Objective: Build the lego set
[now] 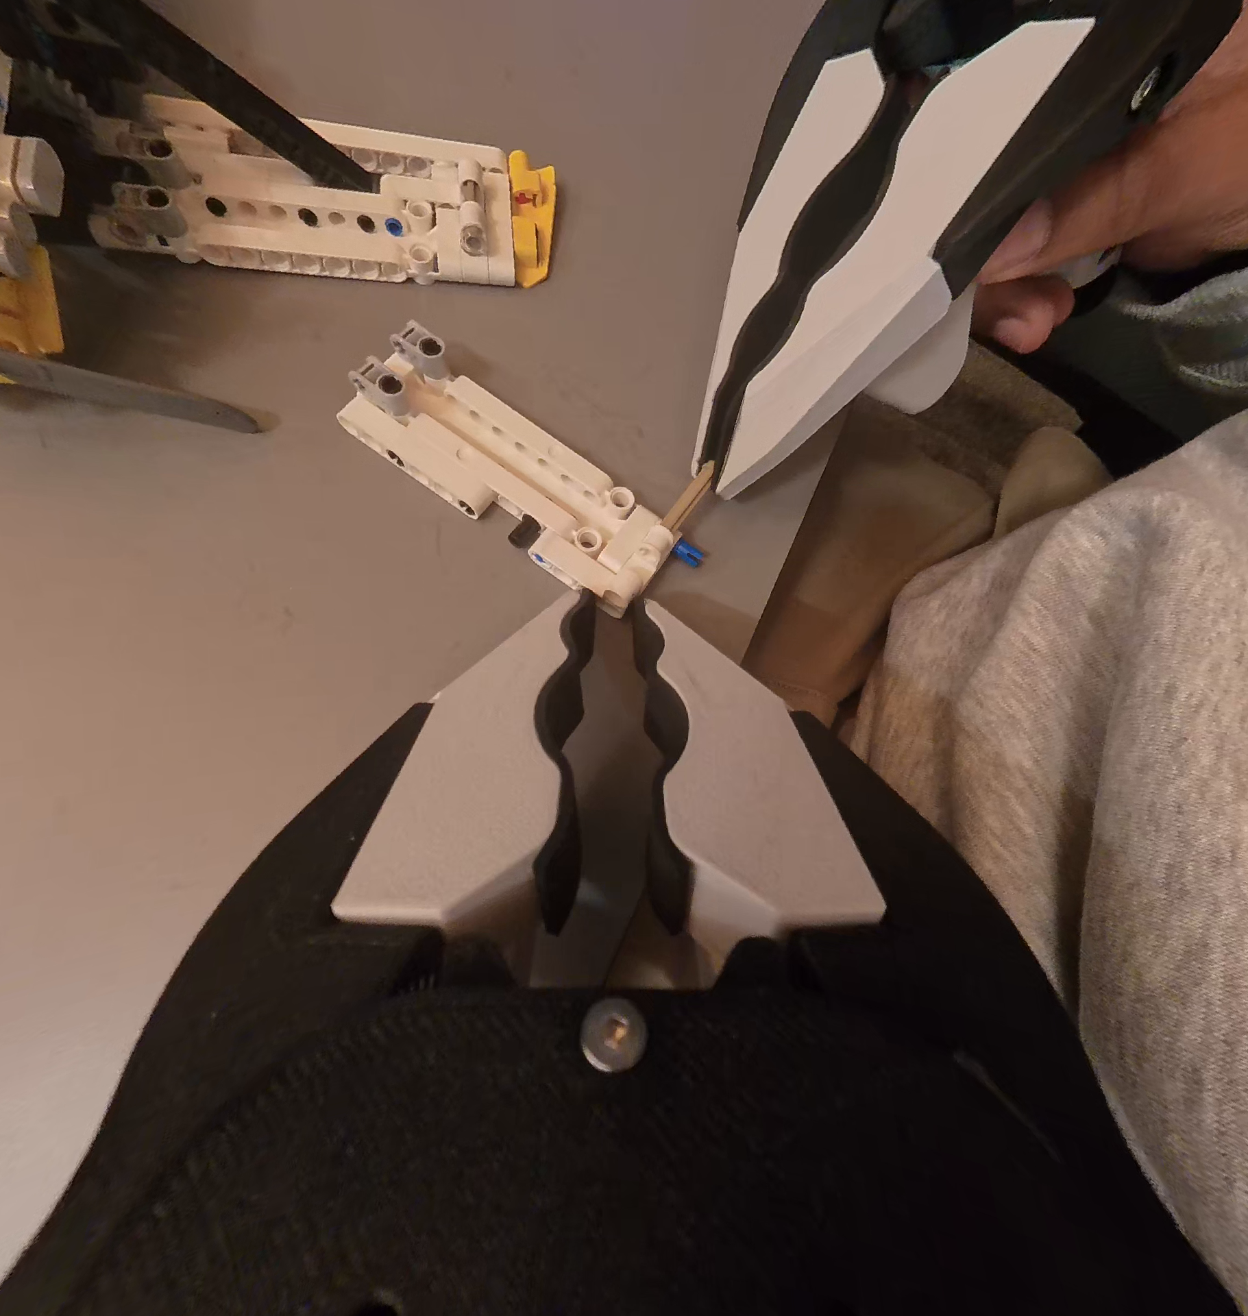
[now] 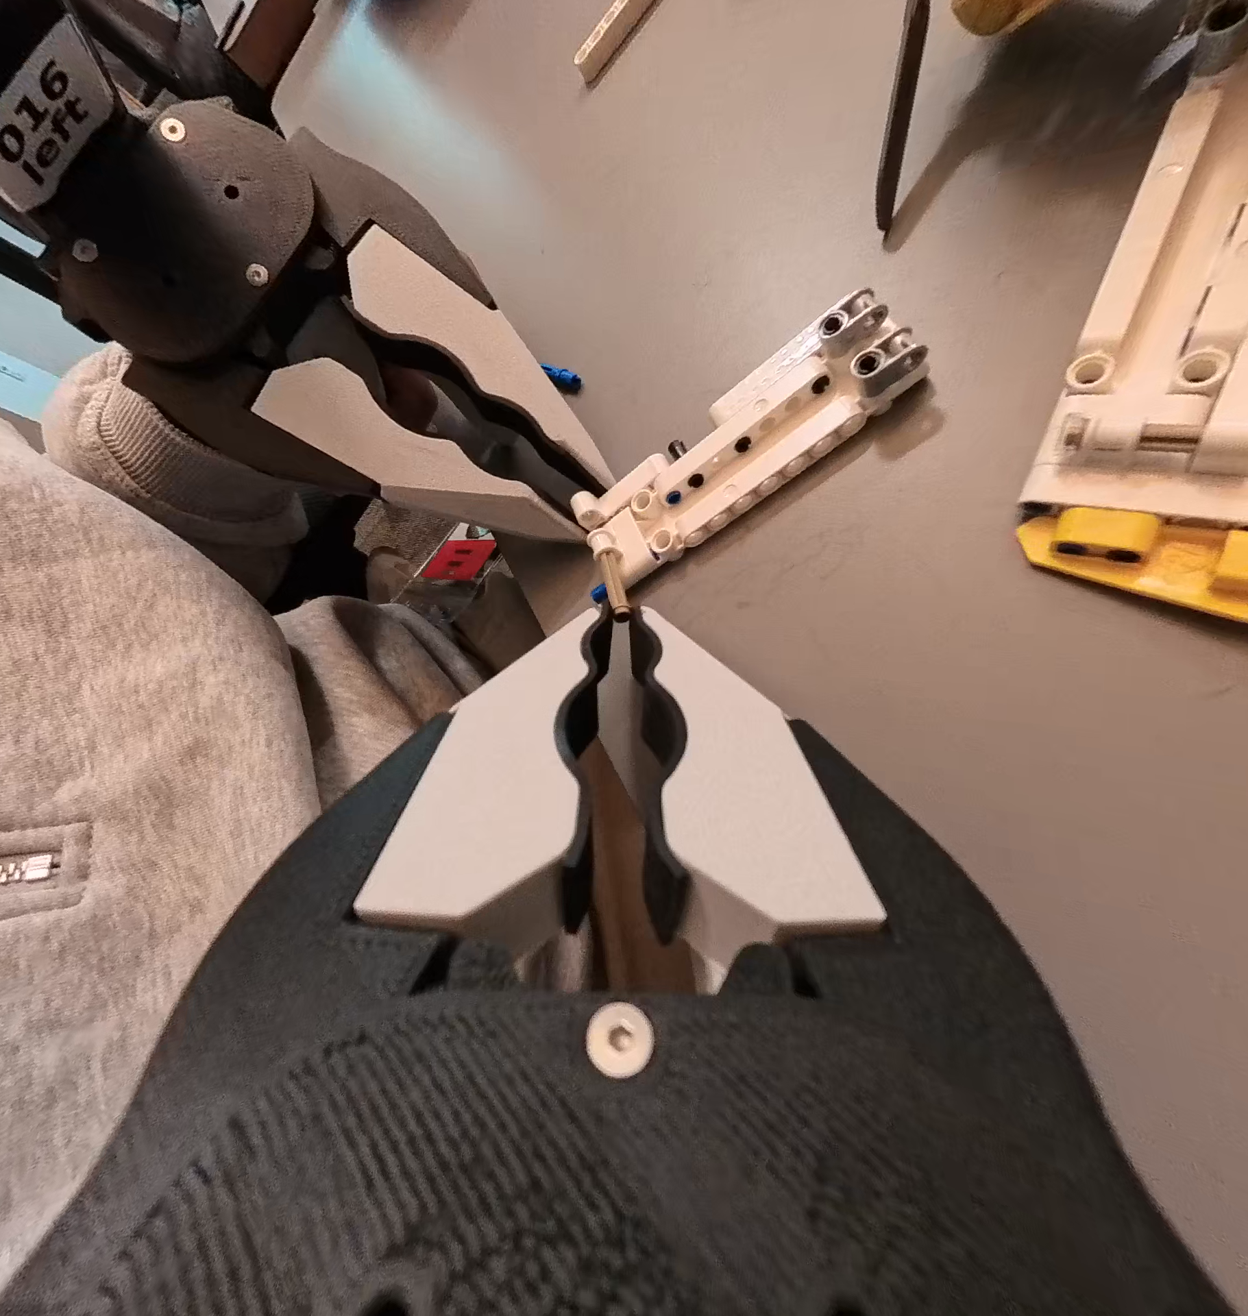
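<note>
Left gripper (image 1: 612,605) clamped white subassembly (image 1: 496,473) corner; right gripper (image 2: 622,618) pinched tan axle (image 2: 615,587). Needed straight push along hole, subassembly braced.

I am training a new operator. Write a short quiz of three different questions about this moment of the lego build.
1. True or false: the right gripper pinches a tan axle.
2. What does the left gripper hold? A) yellow piece B) small white assembly C) nothing
3. Fill in: beside the axle lies a small ___ pin on the table.

Key: 1 true; 2 B; 3 blue.
</note>
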Action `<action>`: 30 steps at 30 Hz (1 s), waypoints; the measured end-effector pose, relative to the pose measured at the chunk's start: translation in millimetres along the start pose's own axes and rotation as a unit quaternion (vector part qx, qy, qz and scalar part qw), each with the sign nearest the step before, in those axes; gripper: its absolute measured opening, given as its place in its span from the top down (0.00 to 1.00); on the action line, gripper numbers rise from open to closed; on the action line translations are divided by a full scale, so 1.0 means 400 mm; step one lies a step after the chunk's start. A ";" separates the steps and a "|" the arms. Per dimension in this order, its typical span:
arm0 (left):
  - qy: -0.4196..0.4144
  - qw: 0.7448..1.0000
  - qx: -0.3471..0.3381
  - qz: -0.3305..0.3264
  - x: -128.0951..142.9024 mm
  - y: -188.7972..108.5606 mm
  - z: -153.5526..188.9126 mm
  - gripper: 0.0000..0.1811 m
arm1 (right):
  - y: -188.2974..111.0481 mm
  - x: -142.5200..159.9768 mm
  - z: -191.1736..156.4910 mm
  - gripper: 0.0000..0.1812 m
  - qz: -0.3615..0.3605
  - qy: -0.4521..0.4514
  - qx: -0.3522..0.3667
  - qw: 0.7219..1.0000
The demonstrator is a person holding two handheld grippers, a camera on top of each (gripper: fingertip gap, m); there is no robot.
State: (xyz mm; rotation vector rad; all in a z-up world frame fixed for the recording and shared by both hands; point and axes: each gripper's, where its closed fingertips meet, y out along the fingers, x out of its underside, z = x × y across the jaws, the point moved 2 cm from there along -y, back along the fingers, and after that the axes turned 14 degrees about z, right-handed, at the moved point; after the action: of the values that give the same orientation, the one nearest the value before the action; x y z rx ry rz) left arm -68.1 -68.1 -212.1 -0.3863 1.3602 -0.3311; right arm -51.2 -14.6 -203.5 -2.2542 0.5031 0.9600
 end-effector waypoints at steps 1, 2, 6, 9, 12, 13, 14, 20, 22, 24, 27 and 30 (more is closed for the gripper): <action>0.000 1.000 0.000 0.000 0.000 0.000 0.000 0.95 | 0.000 0.000 0.000 0.98 0.000 0.000 -0.001 1.000; -0.001 1.000 0.000 0.000 0.000 0.000 0.000 0.95 | 0.000 0.000 0.000 0.98 0.001 0.001 -0.001 1.000; -0.001 1.000 0.001 -0.001 0.000 0.000 0.000 0.95 | 0.002 0.000 0.002 0.98 0.000 0.003 -0.003 1.000; 0.000 1.000 0.000 -0.002 -0.001 0.000 -0.001 0.95 | 0.004 0.001 0.003 0.98 -0.003 0.004 -0.003 1.000; 0.001 1.000 -0.002 -0.003 -0.001 0.000 -0.001 0.96 | 0.007 0.000 0.004 0.99 -0.008 -0.001 0.001 1.000; 0.001 1.000 -0.003 -0.003 -0.001 0.000 -0.001 0.96 | 0.008 0.000 0.003 0.98 -0.010 -0.002 0.001 1.000; 0.003 1.000 -0.003 -0.003 -0.001 0.000 0.000 0.96 | 0.009 0.000 0.003 0.98 -0.011 -0.004 0.000 1.000; 0.017 1.000 -0.007 -0.008 -0.003 0.001 0.000 0.96 | 0.011 -0.004 0.003 0.98 -0.022 -0.010 0.001 1.000; 0.019 1.000 -0.009 -0.007 -0.003 0.001 0.000 0.96 | 0.011 -0.005 0.003 0.98 -0.024 -0.013 0.003 1.000; 0.023 1.000 -0.011 -0.007 -0.004 0.002 -0.001 0.96 | 0.011 -0.006 0.004 0.98 -0.026 -0.015 0.005 1.000; 0.029 0.999 -0.016 -0.006 -0.007 0.005 -0.002 0.96 | 0.011 -0.006 0.005 0.98 -0.031 -0.023 0.011 0.999; 0.040 0.999 -0.017 -0.010 -0.008 0.005 -0.002 0.96 | 0.011 -0.006 0.004 0.98 -0.039 -0.028 0.014 0.999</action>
State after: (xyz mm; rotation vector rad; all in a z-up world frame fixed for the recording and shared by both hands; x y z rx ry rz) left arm -69.3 -64.9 -210.3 -0.4192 1.4433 -0.3445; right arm -56.1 -16.4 -204.5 -2.1991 0.3991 0.9669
